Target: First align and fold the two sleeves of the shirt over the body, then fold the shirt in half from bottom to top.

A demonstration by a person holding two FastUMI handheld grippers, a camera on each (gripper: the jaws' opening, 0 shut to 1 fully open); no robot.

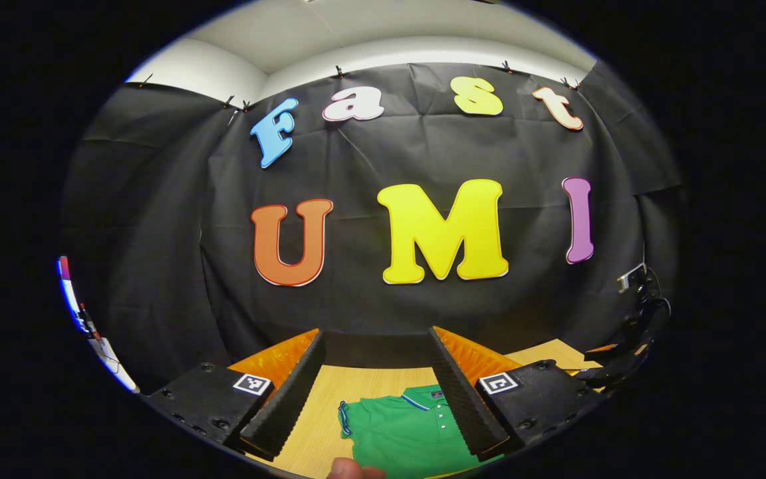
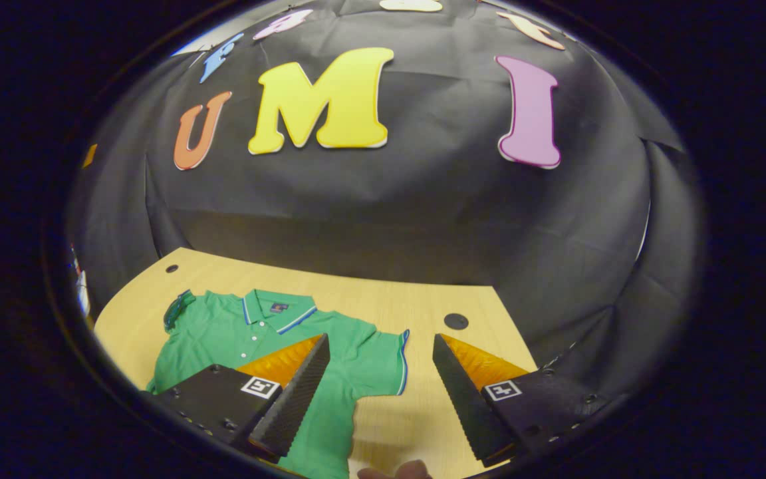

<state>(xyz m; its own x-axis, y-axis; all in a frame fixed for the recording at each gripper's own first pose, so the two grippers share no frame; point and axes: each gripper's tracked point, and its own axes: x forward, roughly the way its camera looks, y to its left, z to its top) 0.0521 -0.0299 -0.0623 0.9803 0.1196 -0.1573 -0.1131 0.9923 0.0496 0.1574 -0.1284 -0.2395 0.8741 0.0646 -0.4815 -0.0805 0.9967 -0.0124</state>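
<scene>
left claw (image 1: 376, 399) spread, empty, held above the tabletop (image 1: 316, 426) | right claw (image 2: 380, 392) spread, empty, raised over the shirt's sleeve side | green polo shirt (image 2: 256, 339) lies flat on the tabletop, collar toward the wall, both sleeves out, unfolded | black cloth wall (image 2: 423, 199) beyond the tabletop's far edge

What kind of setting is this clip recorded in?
Probably a staged recording booth, not a home: black cloth wall clipped up as a backdrop, a bare wooden table, one green shirt laid flat.
</scene>
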